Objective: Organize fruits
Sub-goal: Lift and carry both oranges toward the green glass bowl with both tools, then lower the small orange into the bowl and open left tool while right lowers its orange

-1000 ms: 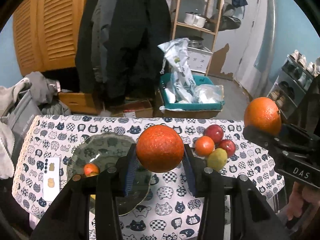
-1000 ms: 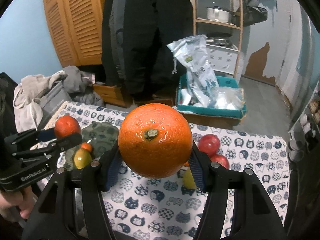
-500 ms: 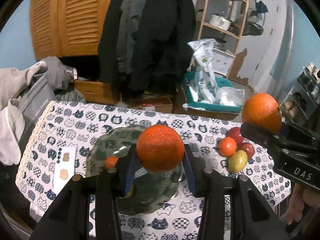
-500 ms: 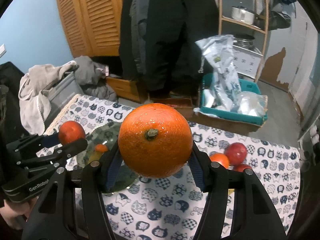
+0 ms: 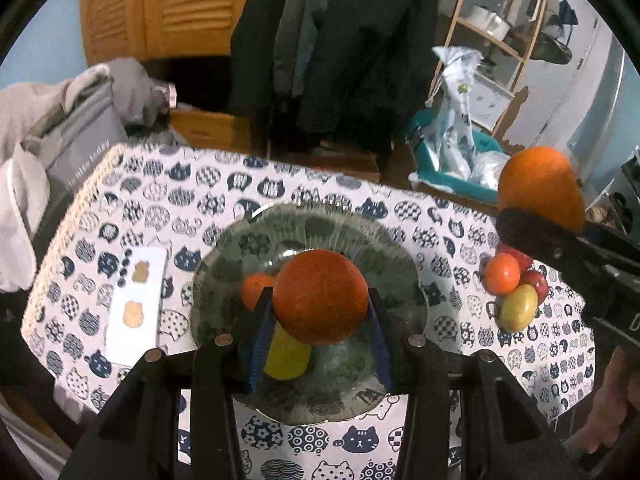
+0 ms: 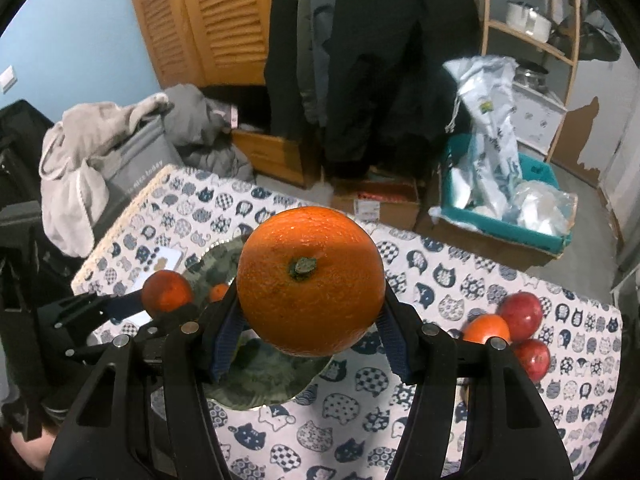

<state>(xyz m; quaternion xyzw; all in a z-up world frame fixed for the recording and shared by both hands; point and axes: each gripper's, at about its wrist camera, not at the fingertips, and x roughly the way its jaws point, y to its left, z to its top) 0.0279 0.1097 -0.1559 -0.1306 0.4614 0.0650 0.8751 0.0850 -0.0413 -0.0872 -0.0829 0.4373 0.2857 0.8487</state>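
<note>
Both grippers clamp fruit over the scalloped green glass plate [image 5: 400, 276]: left gripper [image 5: 316, 322] holds a reddish orange [image 5: 320, 296], right gripper [image 6: 308, 340] a large bright orange [image 6: 310, 280]. Lower each beside the plate's small tangerine [image 5: 254, 288], then release gently.

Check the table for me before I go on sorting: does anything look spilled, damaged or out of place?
Nothing spilled or damaged. Four fruits sit loose in a cluster on the tablecloth, off the plate. Each claw grips an orange.

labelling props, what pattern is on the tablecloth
White tablecloth printed with navy cat heads; left wrist view shows it best.
</note>
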